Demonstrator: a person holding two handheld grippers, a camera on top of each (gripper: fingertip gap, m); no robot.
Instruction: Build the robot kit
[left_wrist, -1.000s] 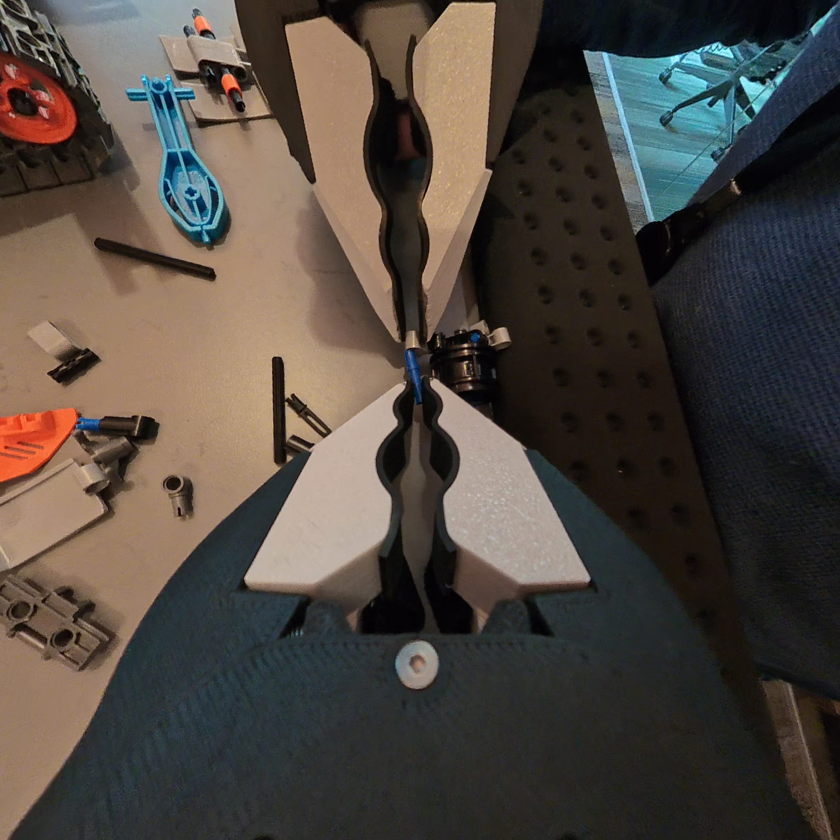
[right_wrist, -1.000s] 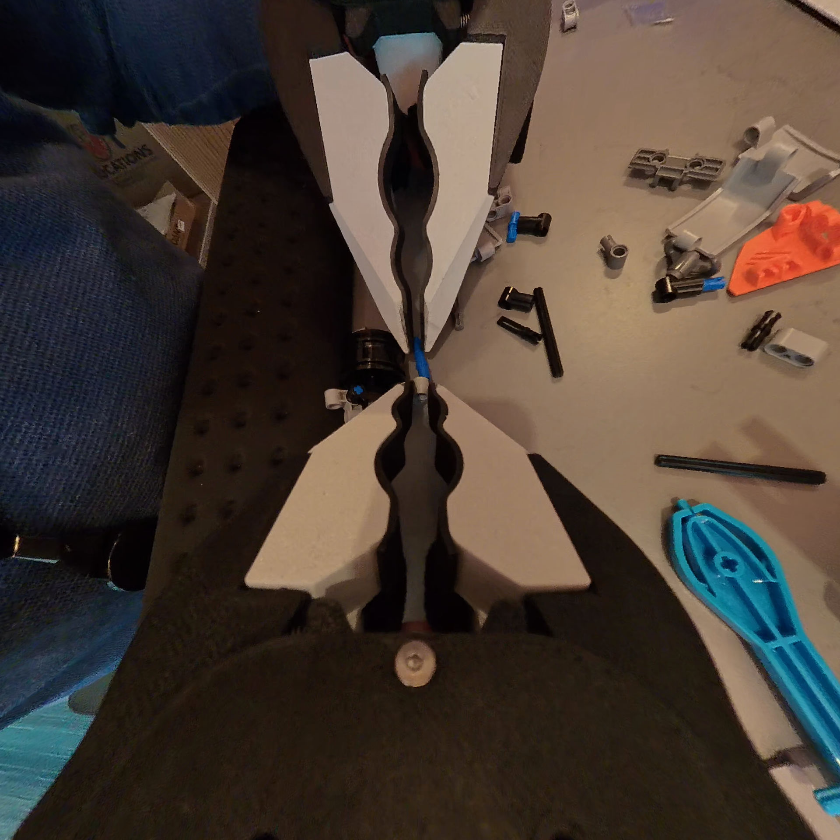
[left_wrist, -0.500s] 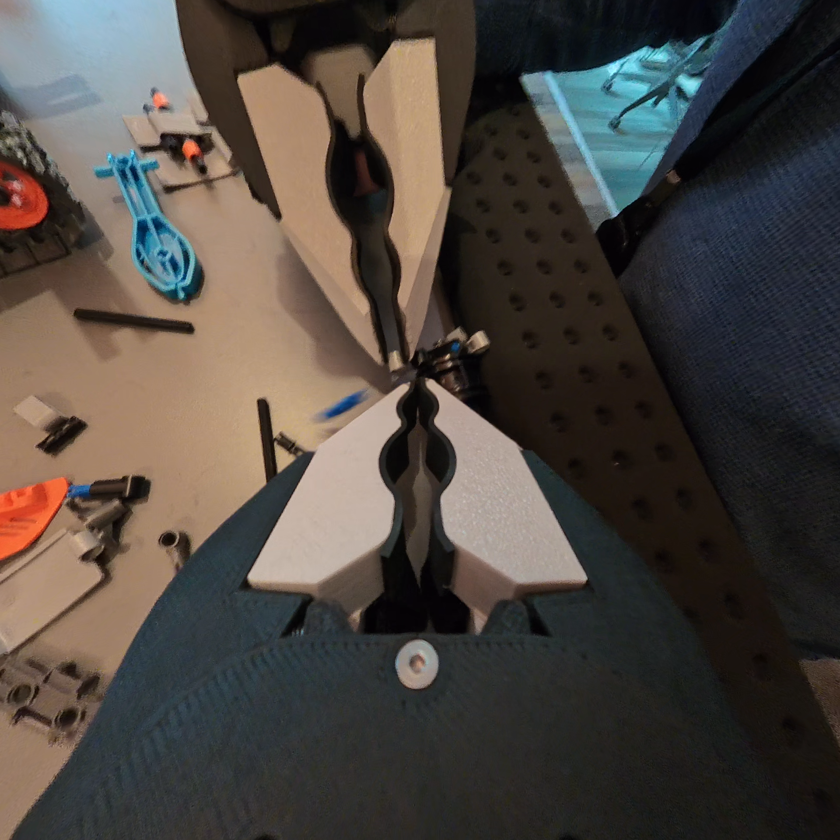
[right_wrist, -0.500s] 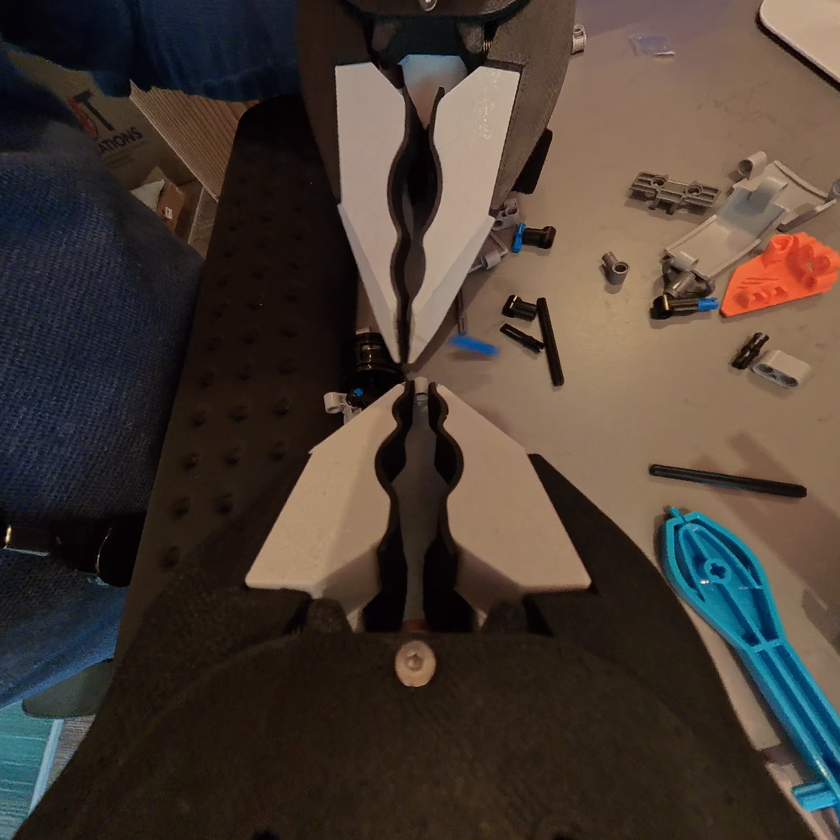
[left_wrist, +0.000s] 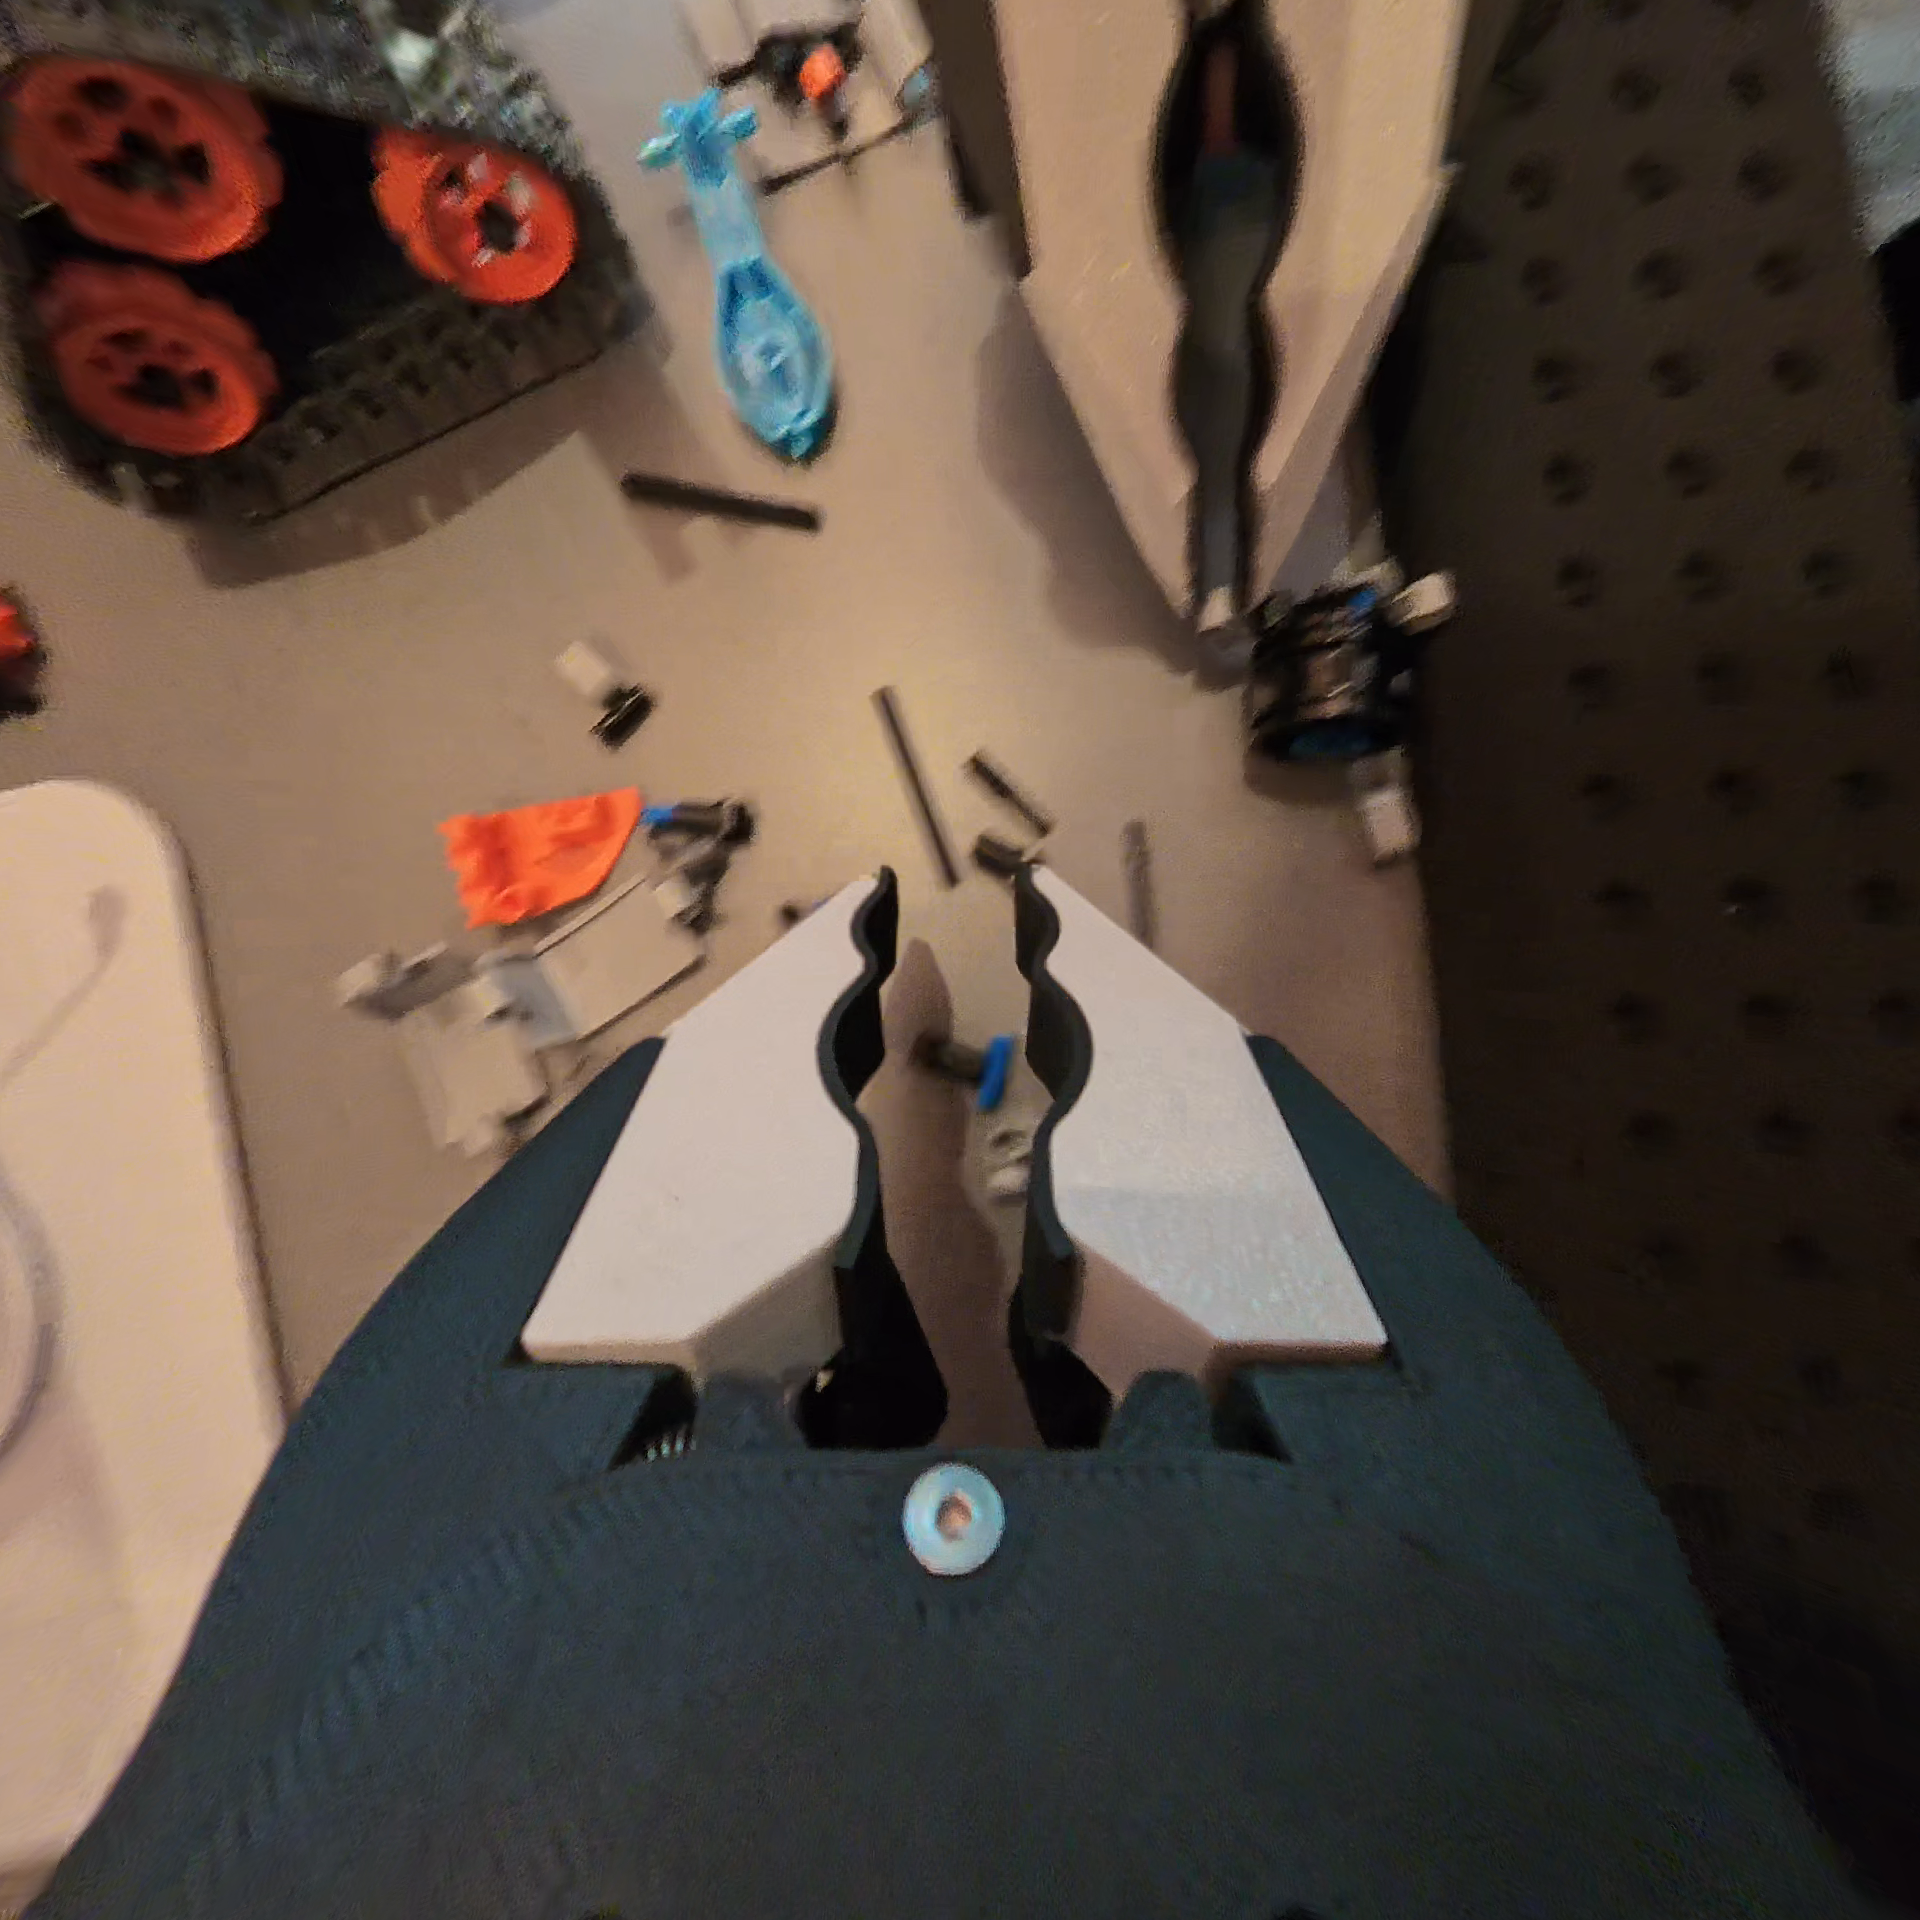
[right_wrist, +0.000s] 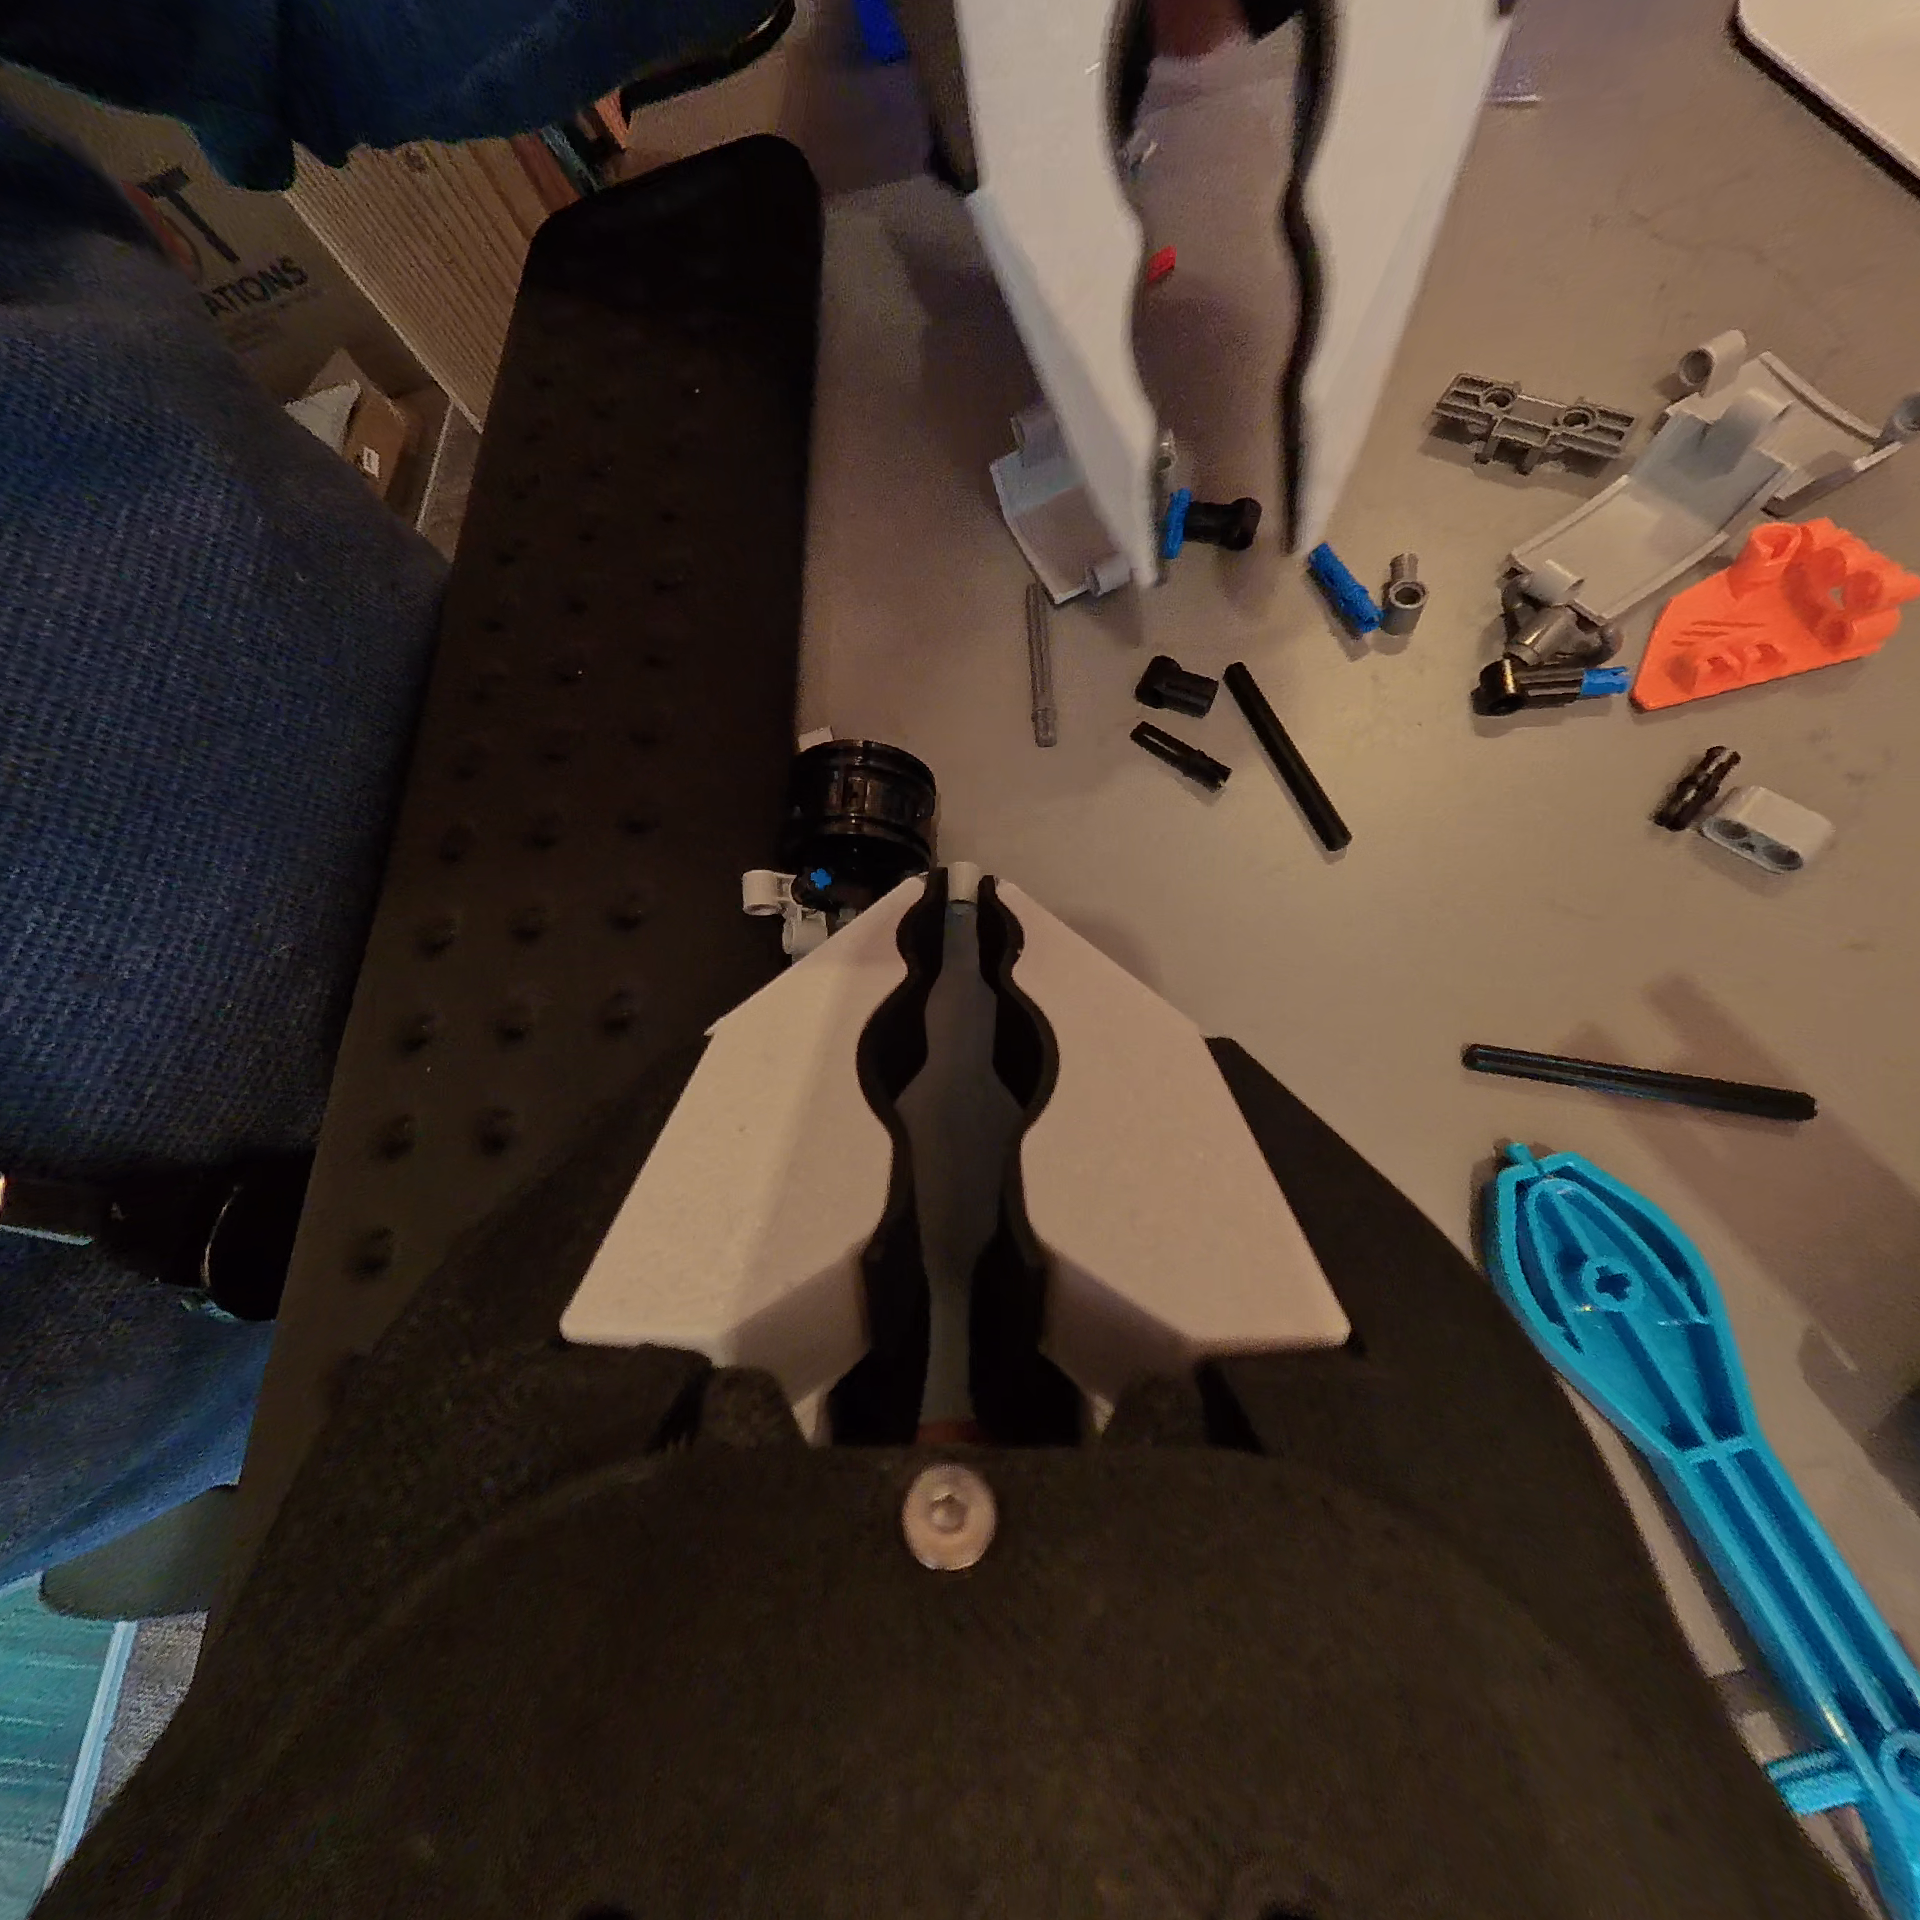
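Since a second ago we see the two grippers, which then met tip to tip over a small blue pin, drawn apart; the pin has dropped to the table and the left gripper's jaws have parted.

In the right wrist view the blue pin (right_wrist: 1343, 587) lies flat on the grey table (right_wrist: 1351, 935), its long axis slanting from upper left to lower right, touching or just beside a small grey bush (right_wrist: 1408, 594).

The right gripper (right_wrist: 962, 883) is closed to a narrow slit on a small pale grey piece (right_wrist: 963, 879) that peeps out at its tips, above the table near the black wheel assembly (right_wrist: 860, 805). The left gripper (left_wrist: 948, 883) stands partly open with nothing between its fingers; below its gap, on the table, sits a black connector with a blue end (left_wrist: 982, 1065). The right wrist view shows its tips just beside the blue pin.

The black dimpled mat (right_wrist: 623, 623) runs along the table edge on the right gripper's left, with blue cloth beyond it. Ahead and to the right lie a short black axle (right_wrist: 1286, 756), a long black rod (right_wrist: 1638, 1083), the light blue tool (right_wrist: 1662, 1382) and the orange panel (right_wrist: 1766, 634). Between mat and axles the table offers open room. Far off in the blurred left wrist view sits a tracked part with orange wheels (left_wrist: 260, 260).
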